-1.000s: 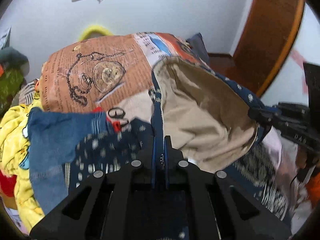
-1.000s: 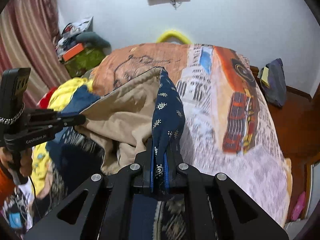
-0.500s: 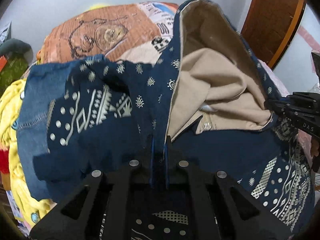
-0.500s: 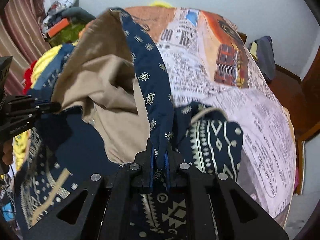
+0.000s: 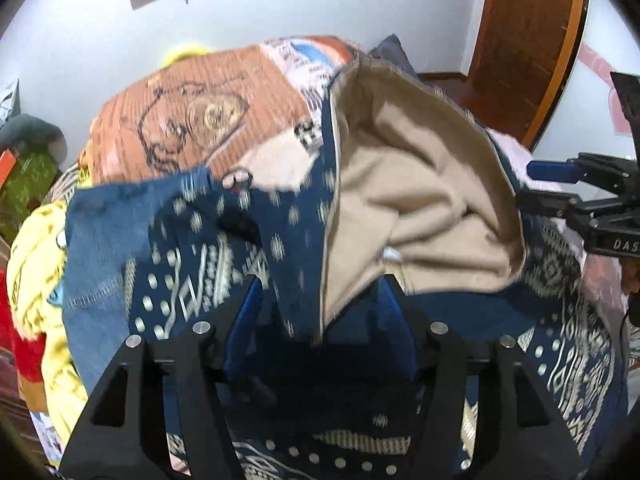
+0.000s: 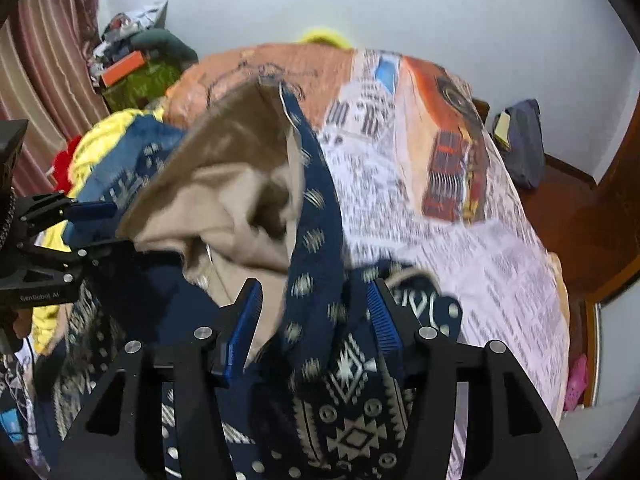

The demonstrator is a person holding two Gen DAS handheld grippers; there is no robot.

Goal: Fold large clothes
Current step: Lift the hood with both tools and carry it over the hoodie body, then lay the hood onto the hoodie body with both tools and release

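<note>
Both tools stand wide, gripping nothing: the left tool [image 5: 320, 300] and the right tool [image 6: 314, 304] each have their blue pads spread with the navy patterned garment [image 5: 224, 256] lying loose between them. The garment sits low and centre in both views on the bed [image 6: 460, 240], its tan lining [image 5: 408, 200] turned up. A good fold probably means flattening that lining first, then regripping matching edges evenly.
</note>
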